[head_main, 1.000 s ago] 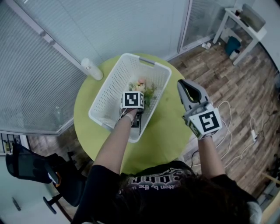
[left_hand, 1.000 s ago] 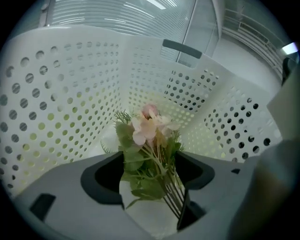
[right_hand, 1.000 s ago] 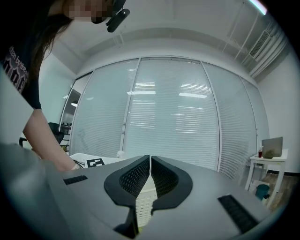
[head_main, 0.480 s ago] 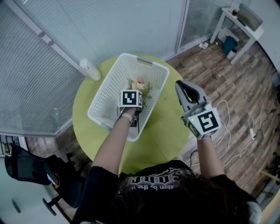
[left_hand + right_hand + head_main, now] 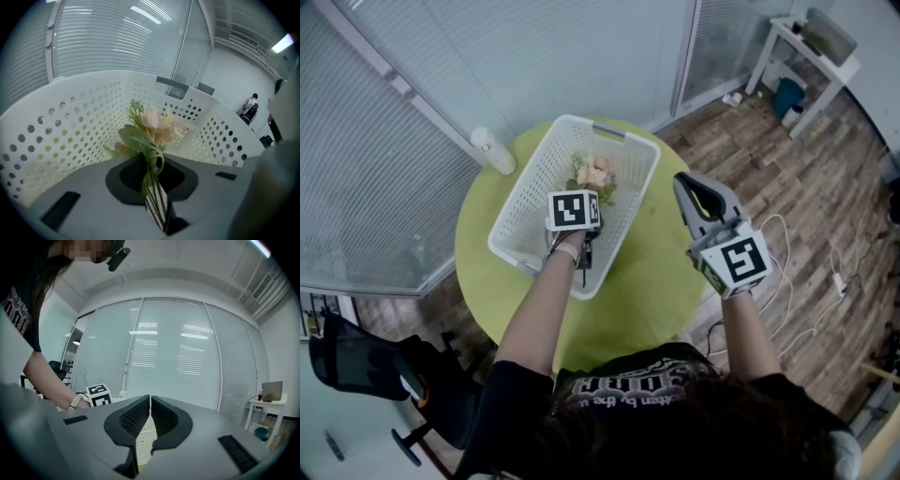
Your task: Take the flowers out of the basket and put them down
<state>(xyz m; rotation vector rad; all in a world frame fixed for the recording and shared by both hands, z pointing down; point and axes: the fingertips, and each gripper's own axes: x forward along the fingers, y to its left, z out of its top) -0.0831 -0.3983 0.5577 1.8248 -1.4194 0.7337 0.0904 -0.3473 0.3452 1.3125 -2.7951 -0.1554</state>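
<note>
A small bunch of pale pink flowers [image 5: 593,174] with green leaves hangs inside the white perforated basket [image 5: 528,202] on the round green table [image 5: 649,281]. My left gripper [image 5: 580,208] reaches down into the basket. Its jaws have just been closing and now pinch the thin green stems. In the left gripper view the stems run between the pads, with the flowers [image 5: 154,124] upright in front of the basket wall [image 5: 70,136]. My right gripper [image 5: 683,186] hovers level over the table's right side, beside the basket. In its own view the right gripper [image 5: 150,400] is shut on nothing.
A white bottle [image 5: 494,150] stands at the table's back left edge by the blinds. A white side table [image 5: 811,47] is at the far right, cables [image 5: 811,300] lie on the wood floor, and a black chair [image 5: 366,361] is at the lower left.
My left gripper has risen inside the basket, and the flowers have come up with it toward the far end. The right gripper has stayed still.
</note>
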